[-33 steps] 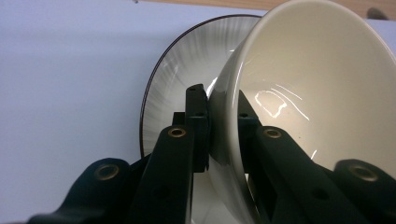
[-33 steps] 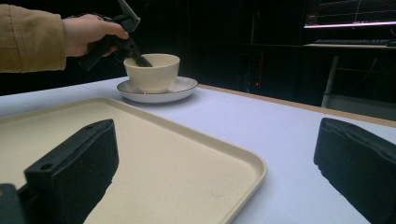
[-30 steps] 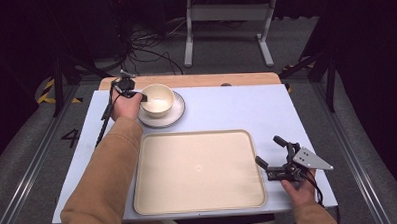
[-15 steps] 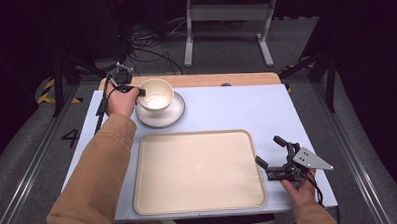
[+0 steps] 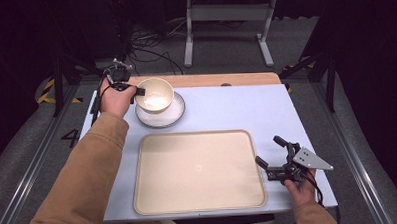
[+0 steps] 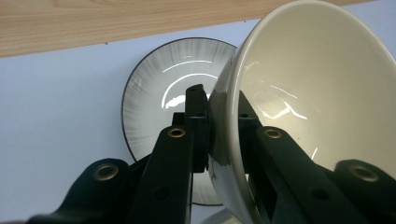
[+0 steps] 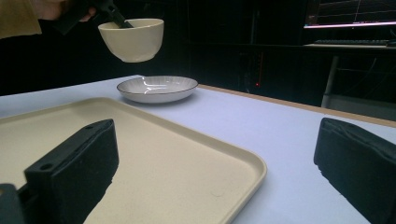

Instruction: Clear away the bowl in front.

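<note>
Pinching the cream bowl [image 5: 155, 95] by its rim alone in the clamped left gripper [image 5: 136, 91], above the plate [image 5: 161, 116], risking slipping and chipping both.

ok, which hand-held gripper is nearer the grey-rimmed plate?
Left. The left hand-held gripper is clamped on the rim of the cream bowl, held in the air right above the plate. The right hand-held gripper sits open by the tray's right edge, far from the plate.
</note>
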`<state>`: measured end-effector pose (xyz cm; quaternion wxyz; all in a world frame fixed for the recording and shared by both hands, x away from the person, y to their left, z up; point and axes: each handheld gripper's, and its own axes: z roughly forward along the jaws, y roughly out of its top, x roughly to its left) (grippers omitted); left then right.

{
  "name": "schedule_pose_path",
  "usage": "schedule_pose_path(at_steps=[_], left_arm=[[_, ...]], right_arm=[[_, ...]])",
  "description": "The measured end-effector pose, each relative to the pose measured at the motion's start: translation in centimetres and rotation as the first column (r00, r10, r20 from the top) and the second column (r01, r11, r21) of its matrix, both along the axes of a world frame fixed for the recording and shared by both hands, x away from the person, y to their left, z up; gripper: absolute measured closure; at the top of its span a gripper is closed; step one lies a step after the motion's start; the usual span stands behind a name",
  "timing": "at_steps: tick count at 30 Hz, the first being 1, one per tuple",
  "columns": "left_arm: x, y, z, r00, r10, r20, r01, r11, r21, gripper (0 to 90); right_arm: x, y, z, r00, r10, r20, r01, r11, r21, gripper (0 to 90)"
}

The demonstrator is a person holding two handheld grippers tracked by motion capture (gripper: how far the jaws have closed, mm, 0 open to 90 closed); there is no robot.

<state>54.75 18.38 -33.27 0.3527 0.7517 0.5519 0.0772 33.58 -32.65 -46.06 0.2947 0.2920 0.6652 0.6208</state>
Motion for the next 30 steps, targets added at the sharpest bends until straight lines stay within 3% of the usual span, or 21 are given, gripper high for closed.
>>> schedule_pose_path(at_steps=[10, 15, 20, 22, 23, 30], left_arm=[[-1.6, -0.8, 1.7, 0.9958, -0.091, 0.001, 0.091, 0.9954, 0.028, 82.3], [-2.3, -1.4, 2.7, 0.9898, -0.143, -0.003, 0.143, 0.9894, 0.028, 82.3], [-3.0, -2.1, 3.3, 0.9776, -0.210, -0.015, 0.211, 0.9766, 0.044, 82.3], [-3.1, -2.3, 3.4, 0.9760, -0.217, -0.019, 0.218, 0.9749, 0.046, 82.3], [-3.3, -2.6, 3.5, 0.9690, -0.246, -0.021, 0.247, 0.9674, 0.056, 82.3], [-4.3, -3.6, 3.8, 0.9509, -0.308, -0.032, 0.309, 0.9493, 0.056, 82.3]], right_arm=[[0.0, 0.0, 0.0, 1.0000, 0.001, 0.001, -0.001, 1.0000, 0.000, 0.6], [0.0, 0.0, 0.0, 1.0000, 0.002, 0.000, -0.002, 1.0000, 0.000, 0.6], [0.0, 0.0, 0.0, 1.0000, 0.001, 0.000, -0.001, 1.0000, 0.000, 0.6], [0.0, 0.0, 0.0, 1.0000, 0.001, 0.000, -0.001, 1.0000, 0.001, 0.6], [0.0, 0.0, 0.0, 1.0000, 0.001, -0.001, -0.001, 1.0000, 0.001, 0.6], [0.0, 0.0, 0.0, 1.0000, 0.000, -0.001, 0.000, 1.0000, 0.000, 0.6]])
